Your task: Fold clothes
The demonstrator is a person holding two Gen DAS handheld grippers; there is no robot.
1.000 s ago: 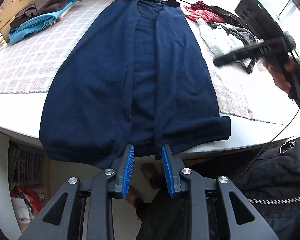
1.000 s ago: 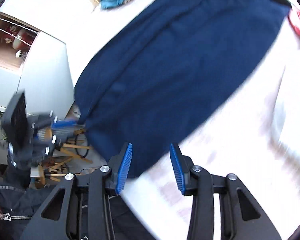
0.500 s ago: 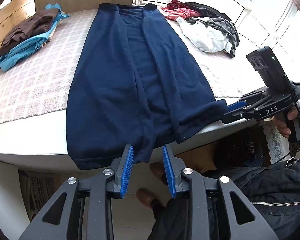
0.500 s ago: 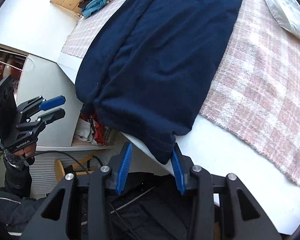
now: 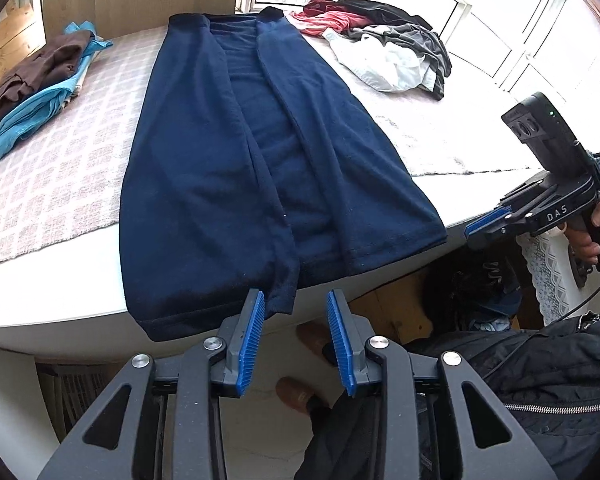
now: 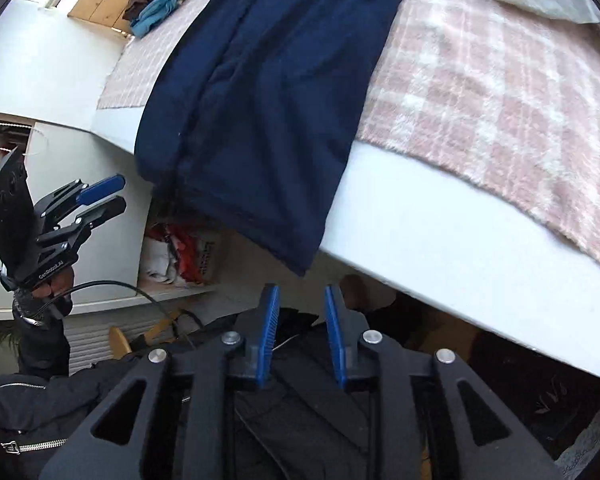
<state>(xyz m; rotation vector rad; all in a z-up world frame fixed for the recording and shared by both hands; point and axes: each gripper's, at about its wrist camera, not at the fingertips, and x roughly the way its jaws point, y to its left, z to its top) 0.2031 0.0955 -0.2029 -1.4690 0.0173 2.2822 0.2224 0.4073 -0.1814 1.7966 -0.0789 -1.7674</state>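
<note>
Navy garment (image 5: 260, 168) spread lengthwise on table (image 5: 52, 292), hem draping over near edge.
Folded pile (image 5: 36, 92) far left, loose clothes heap (image 5: 384, 44) far right; left gripper (image 5: 296, 336) and right gripper (image 6: 300, 320) agape, empty, just below hem.

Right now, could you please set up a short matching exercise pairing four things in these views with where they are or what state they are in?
Things:
1. navy garment
2. brown and turquoise clothes
3. unfolded heap of clothes
4. left tool

Places or states:
A. piled at the far right, by the window
B. open, just short of the hem, holding nothing
C. spread lengthwise, hem hanging over the near table edge
D. stacked at the far left, on the checked cloth

Pairs: 1-C, 2-D, 3-A, 4-B
</note>
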